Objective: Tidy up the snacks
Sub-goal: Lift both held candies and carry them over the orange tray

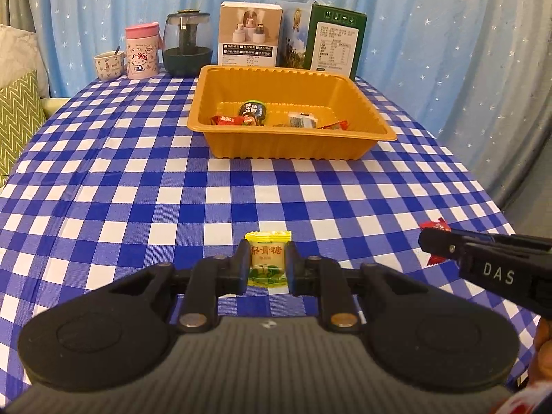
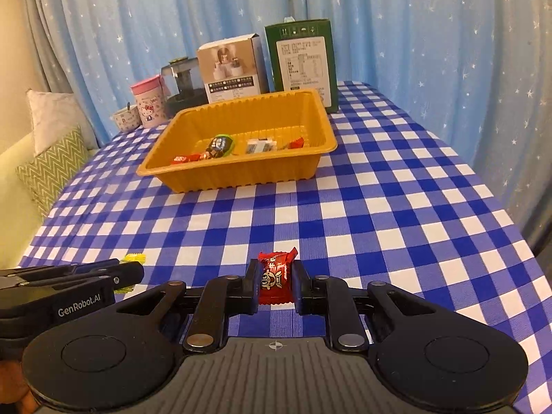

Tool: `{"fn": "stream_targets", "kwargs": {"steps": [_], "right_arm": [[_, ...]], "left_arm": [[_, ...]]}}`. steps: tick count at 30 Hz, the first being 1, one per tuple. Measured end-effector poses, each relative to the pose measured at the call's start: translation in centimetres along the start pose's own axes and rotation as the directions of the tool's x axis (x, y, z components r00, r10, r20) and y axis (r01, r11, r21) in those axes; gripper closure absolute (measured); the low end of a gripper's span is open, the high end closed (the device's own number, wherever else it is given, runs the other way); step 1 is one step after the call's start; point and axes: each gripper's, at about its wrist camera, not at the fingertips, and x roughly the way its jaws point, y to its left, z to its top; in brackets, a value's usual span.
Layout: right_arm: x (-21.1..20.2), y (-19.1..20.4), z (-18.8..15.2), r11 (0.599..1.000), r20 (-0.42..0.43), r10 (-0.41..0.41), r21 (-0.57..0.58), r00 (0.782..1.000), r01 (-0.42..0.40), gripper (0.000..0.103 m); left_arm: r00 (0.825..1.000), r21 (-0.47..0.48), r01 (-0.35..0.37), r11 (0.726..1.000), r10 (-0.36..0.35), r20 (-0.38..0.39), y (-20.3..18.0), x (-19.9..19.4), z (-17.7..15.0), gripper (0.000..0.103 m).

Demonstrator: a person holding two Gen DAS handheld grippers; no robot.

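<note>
Left hand-held gripper [image 1: 267, 265] is clamped on a yellow candy [image 1: 267, 259], its two black fingers pressing the wrapper's sides; the candy sits upright between them, its top edge poking out above the tips, over the near part of the checked surface [image 1: 138, 179]; the right hand-held gripper [image 2: 276, 281] is clamped the same way on a red candy [image 2: 277, 277], the wrapper's crimped top showing above its fingers. Both are held side by side, each visible at the edge of the other's view.

Farther back on the blue-and-white cloth stands an orange tray [image 1: 293, 138], well apart from both candies; several wrapped snacks already lie on its floor: a red one at the left, a dark round packet with a green rim beside it, a clear pale packet near the middle, another red piece at the right.

Behind the tray, along the far edge, stand a small cup [image 1: 109, 65], a pink mug [image 1: 142, 51], a dark glass jar [image 1: 187, 46], a beige box [image 1: 249, 34] and a green box [image 1: 336, 43]; a starry blue curtain [image 1: 431, 17] hangs behind them; a green zigzag cushion [image 1: 19, 117] lies off to the left.
</note>
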Motion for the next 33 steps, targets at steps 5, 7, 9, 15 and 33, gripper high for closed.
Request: {"fn": "stream_targets", "kwargs": {"steps": [5, 7, 9, 15, 33], "right_arm": [[-0.8, 0.1, 0.5, 1.0, 0.015, -0.002, -0.006, 1.0, 0.002, 0.084], [-1.1, 0.1, 0.7, 1.0, 0.017, -0.003, -0.006, 1.0, 0.003, 0.084], [-1.4, 0.0, 0.8, 1.0, 0.02, -0.004, -0.007, 1.0, 0.004, 0.084], [-2.0, -0.2, 1.2, 1.0, 0.027, -0.006, -0.014, 1.0, 0.006, 0.084], [-0.4, -0.6, 6.8, 0.999, 0.031, 0.036, -0.028, 0.999, -0.035, 0.084]], "left_arm": [[1.0, 0.006, 0.005, 1.0, -0.005, 0.008, -0.3, -0.7, 0.4, 0.085], [1.0, 0.009, 0.008, 1.0, -0.008, 0.012, -0.4, -1.0, 0.5, 0.085], [1.0, 0.013, 0.011, 1.0, -0.011, 0.015, -0.6, -1.3, 0.7, 0.085], [1.0, 0.014, 0.02, 1.0, -0.02, 0.02, -0.6, -1.7, 1.3, 0.085], [0.997, 0.052, 0.06, 0.997, -0.062, 0.051, 0.1, -0.3, 6.7, 0.085]]}}
